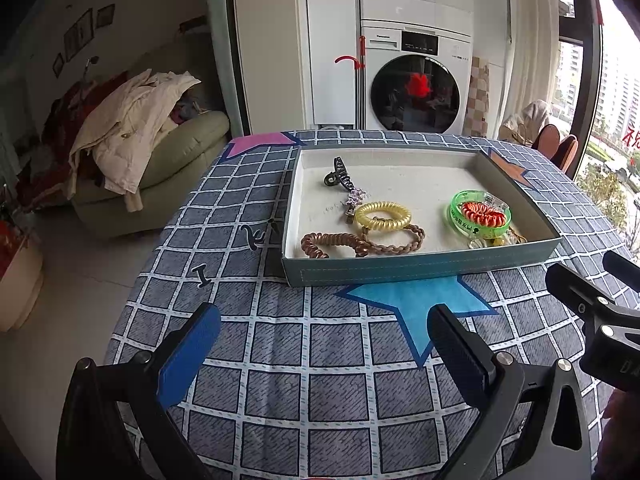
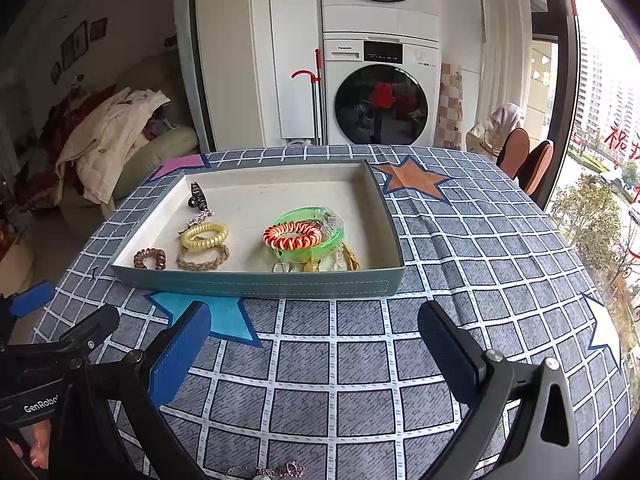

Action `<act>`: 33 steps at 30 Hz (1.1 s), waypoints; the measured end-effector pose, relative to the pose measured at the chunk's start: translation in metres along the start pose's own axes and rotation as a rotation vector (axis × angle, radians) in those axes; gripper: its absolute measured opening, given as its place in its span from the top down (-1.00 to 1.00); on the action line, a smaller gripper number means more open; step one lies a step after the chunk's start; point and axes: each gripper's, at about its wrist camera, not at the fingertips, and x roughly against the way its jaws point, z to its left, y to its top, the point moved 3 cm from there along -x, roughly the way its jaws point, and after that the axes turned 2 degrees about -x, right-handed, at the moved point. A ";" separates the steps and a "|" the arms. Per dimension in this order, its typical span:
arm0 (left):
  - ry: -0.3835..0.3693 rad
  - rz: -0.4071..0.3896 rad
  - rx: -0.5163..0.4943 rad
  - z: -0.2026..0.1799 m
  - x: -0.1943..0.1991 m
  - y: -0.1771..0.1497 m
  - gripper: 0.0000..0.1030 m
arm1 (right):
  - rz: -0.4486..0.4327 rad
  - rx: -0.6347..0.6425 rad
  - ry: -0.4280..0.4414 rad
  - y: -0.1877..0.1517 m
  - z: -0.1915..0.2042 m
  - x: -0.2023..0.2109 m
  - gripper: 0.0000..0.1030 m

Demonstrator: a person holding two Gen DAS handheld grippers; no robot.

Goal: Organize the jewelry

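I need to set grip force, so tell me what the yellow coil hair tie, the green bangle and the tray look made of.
Yellow coil hair tie: glossy, translucent plastic, judging by its phone-cord spiral and shine.
Green bangle: clear, rigid plastic or acrylic, since light passes through its glossy wall.
Tray: probably cardboard with a matte teal wrap and printed stitch line; off-white lining, possibly fabric.

Two black hand-held gripper frames, each with a pair of flat fingers faced in ribbed blue pads [image 1: 188,354]. The left hand-held gripper [image 1: 324,354] and right hand-held gripper [image 2: 316,354] have round silver screws at the finger pivots and triangular cut-outs in the arms. White lettering (partly cut off) reads "GenRobo" on one body; bare fingertips [image 2: 38,454] show beneath
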 end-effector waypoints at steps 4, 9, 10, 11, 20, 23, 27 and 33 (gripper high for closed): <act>0.000 0.000 0.000 0.000 0.000 0.000 -1.00 | 0.000 -0.001 0.001 0.001 0.000 0.000 -1.00; -0.001 0.000 -0.001 0.000 0.000 0.000 -1.00 | -0.001 -0.001 0.001 0.001 0.000 0.000 -1.00; -0.001 -0.001 -0.002 0.000 0.000 0.000 -1.00 | -0.002 0.000 0.001 0.001 0.000 0.001 -1.00; 0.000 0.000 -0.002 0.000 0.000 0.000 -1.00 | -0.002 0.000 0.000 0.001 0.000 0.001 -1.00; -0.001 0.005 0.002 0.000 0.000 0.000 -1.00 | -0.002 -0.001 0.002 0.002 0.000 0.001 -1.00; -0.001 0.009 0.003 -0.001 0.000 -0.001 -1.00 | -0.002 -0.001 0.003 0.002 0.000 0.001 -1.00; -0.001 0.009 0.002 -0.001 -0.001 -0.001 -1.00 | -0.002 -0.001 0.003 0.002 0.000 0.001 -1.00; 0.001 0.012 0.001 0.000 -0.002 -0.001 -1.00 | -0.002 -0.001 0.001 0.002 0.000 0.001 -1.00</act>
